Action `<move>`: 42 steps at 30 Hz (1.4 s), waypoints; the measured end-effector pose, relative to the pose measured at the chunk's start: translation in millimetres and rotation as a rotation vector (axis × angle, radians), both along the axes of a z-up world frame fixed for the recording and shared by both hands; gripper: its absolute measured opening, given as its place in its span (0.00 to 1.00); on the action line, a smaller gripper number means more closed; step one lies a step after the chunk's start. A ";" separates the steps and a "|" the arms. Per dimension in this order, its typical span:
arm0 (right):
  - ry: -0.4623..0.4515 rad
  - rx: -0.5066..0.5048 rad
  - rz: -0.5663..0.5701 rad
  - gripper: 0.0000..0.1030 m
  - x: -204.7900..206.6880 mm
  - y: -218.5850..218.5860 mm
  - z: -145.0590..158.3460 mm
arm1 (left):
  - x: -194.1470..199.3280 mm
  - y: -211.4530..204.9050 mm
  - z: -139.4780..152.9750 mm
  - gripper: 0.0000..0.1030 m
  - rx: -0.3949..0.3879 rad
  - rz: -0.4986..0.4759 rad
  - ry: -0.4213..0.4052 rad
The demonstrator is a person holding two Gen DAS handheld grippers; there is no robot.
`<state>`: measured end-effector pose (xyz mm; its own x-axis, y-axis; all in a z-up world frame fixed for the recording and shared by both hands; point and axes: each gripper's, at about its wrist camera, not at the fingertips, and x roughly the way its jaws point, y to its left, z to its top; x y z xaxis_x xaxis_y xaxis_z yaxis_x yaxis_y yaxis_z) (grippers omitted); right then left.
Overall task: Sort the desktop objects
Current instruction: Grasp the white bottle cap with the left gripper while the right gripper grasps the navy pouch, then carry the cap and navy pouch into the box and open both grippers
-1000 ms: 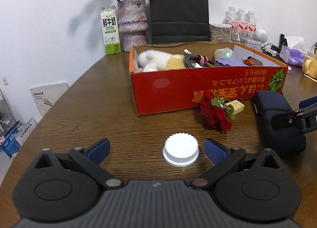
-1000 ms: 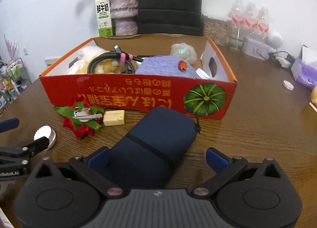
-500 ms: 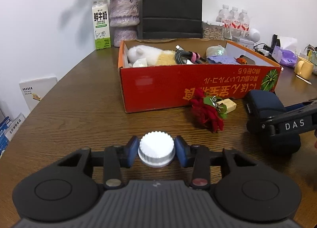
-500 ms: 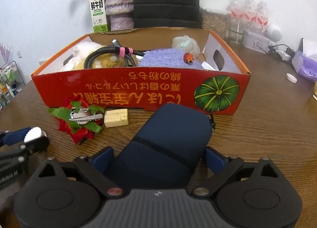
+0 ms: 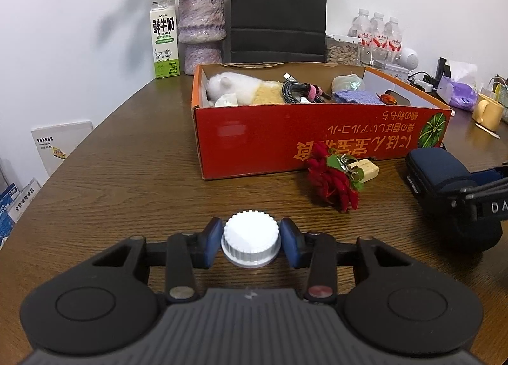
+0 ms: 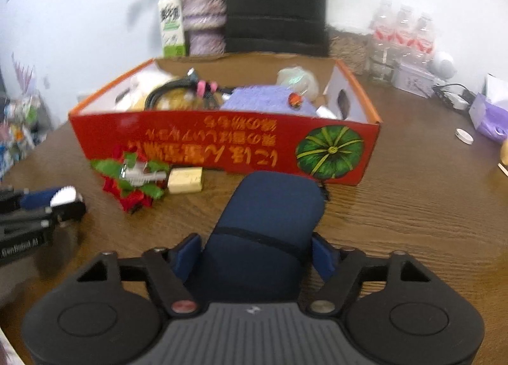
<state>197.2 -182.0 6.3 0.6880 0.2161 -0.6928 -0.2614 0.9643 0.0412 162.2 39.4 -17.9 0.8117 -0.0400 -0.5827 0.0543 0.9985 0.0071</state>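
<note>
My left gripper [image 5: 250, 246] is shut on a white ribbed bottle cap [image 5: 250, 238] just above the wooden table [image 5: 127, 180]. My right gripper [image 6: 257, 258] is shut on a dark blue zipped pouch [image 6: 270, 222], which also shows in the left wrist view [image 5: 444, 187]. A red cardboard box [image 5: 317, 139] stands beyond, holding a plush toy, a coiled cable, a purple cloth and other items. A red artificial flower with a clip [image 5: 333, 177] and a beige block [image 5: 368, 169] lie in front of the box.
A milk carton [image 5: 164, 44], a vase of flowers [image 5: 201, 34], a black paper bag [image 5: 278, 12] and water bottles [image 5: 377, 34] stand behind the box. A yellow mug [image 5: 487, 112] and a tissue pack [image 5: 457, 91] are at the right. A small white lid [image 6: 464, 135] lies right.
My left gripper closed on the white cap and lifted it slightly. My right gripper closed on the blue pouch, and its view is now blurred by motion.
</note>
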 end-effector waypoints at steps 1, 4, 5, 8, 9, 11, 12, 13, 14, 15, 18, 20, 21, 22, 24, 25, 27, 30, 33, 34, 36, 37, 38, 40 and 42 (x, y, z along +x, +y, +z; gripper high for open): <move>0.003 0.009 -0.007 0.67 0.1 -1.2 0.2 | -0.6 -0.7 0.6 0.40 0.001 -0.004 -0.002; -0.003 0.023 -0.010 0.65 -2.4 -2.6 0.7 | -3.6 -2.2 4.6 0.40 0.005 -0.007 -0.027; -0.007 0.028 -0.012 0.64 -3.6 -3.3 0.9 | -4.7 -2.0 6.6 0.40 0.004 -0.002 -0.037; -0.019 0.042 -0.010 0.62 -8.2 -4.2 3.7 | -7.8 -0.2 13.9 0.40 0.000 0.008 -0.063; -0.024 0.042 -0.007 0.62 -9.6 -4.3 4.5 | -9.1 0.6 16.5 0.40 -0.006 0.009 -0.070; -0.036 0.041 -0.006 0.61 -12.9 -4.4 6.8 | -11.4 0.8 21.8 0.40 -0.011 0.010 -0.084; -0.044 0.043 -0.003 0.61 -14.8 -4.5 8.8 | -12.2 1.0 24.5 0.40 -0.013 0.011 -0.091; -0.052 0.049 -0.002 0.61 -16.8 -4.8 11.2 | -13.2 1.5 27.4 0.40 -0.017 0.010 -0.097; -0.058 0.055 0.001 0.61 -18.3 -5.1 13.6 | -13.9 1.5 30.6 0.40 -0.022 0.009 -0.104; -0.068 0.061 0.001 0.61 -20.0 -5.4 16.7 | -14.5 1.2 34.2 0.40 -0.024 0.007 -0.114; -0.106 0.069 0.010 0.61 -25.1 -6.5 29.1 | -13.7 -1.5 45.5 0.40 -0.026 0.001 -0.143; -0.132 0.081 0.012 0.61 -26.4 -7.8 38.6 | -11.6 -3.2 54.8 0.40 -0.028 -0.003 -0.168; -0.145 0.086 0.016 0.61 -26.2 -8.1 43.6 | -10.2 -3.9 58.9 0.40 -0.030 -0.004 -0.178; -0.158 0.090 0.017 0.61 -25.4 -8.9 48.4 | -7.9 -5.2 64.1 0.40 -0.034 -0.007 -0.191; -0.186 0.090 0.011 0.61 -20.6 -10.6 58.9 | -3.0 -7.6 72.3 0.40 -0.039 -0.012 -0.212; -0.199 0.090 0.011 0.61 -16.9 -11.5 64.2 | -0.1 -9.3 76.4 0.40 -0.044 -0.012 -0.222; -0.221 0.091 0.005 0.61 -8.6 -13.1 73.2 | 6.8 -12.4 83.2 0.40 -0.056 -0.017 -0.239; -0.251 0.090 0.002 0.61 9.6 -14.5 86.0 | 22.8 -19.6 93.1 0.40 -0.068 -0.029 -0.258; -0.274 0.091 -0.001 0.61 32.2 -14.3 93.5 | 43.0 -27.9 101.2 0.40 -0.072 -0.041 -0.273; -0.276 0.089 -0.002 0.61 41.3 -13.9 94.6 | 51.2 -30.6 103.6 0.40 -0.073 -0.041 -0.277; -0.279 0.076 -0.003 0.61 60.1 -11.6 95.1 | 67.8 -34.4 105.1 0.40 -0.090 -0.040 -0.277; -0.278 0.072 -0.001 0.61 69.7 -10.6 94.5 | 78.4 -36.9 105.5 0.40 -0.107 -0.045 -0.272; -0.273 0.072 -0.001 0.61 80.1 -9.9 93.1 | 86.1 -39.4 104.6 0.40 -0.114 -0.049 -0.265; -0.266 0.068 0.004 0.61 99.9 -8.5 88.7 | 105.7 -47.1 102.1 0.40 -0.115 -0.052 -0.252; -0.258 0.062 0.012 0.61 116.6 -6.1 82.0 | 123.6 -53.3 99.3 0.40 -0.113 -0.048 -0.242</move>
<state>313.8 -188.1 88.3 0.8373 0.2621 -0.4798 -0.2827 0.9587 0.0304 285.9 -13.9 81.4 0.9224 -0.1355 -0.3616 0.1119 0.9900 -0.0856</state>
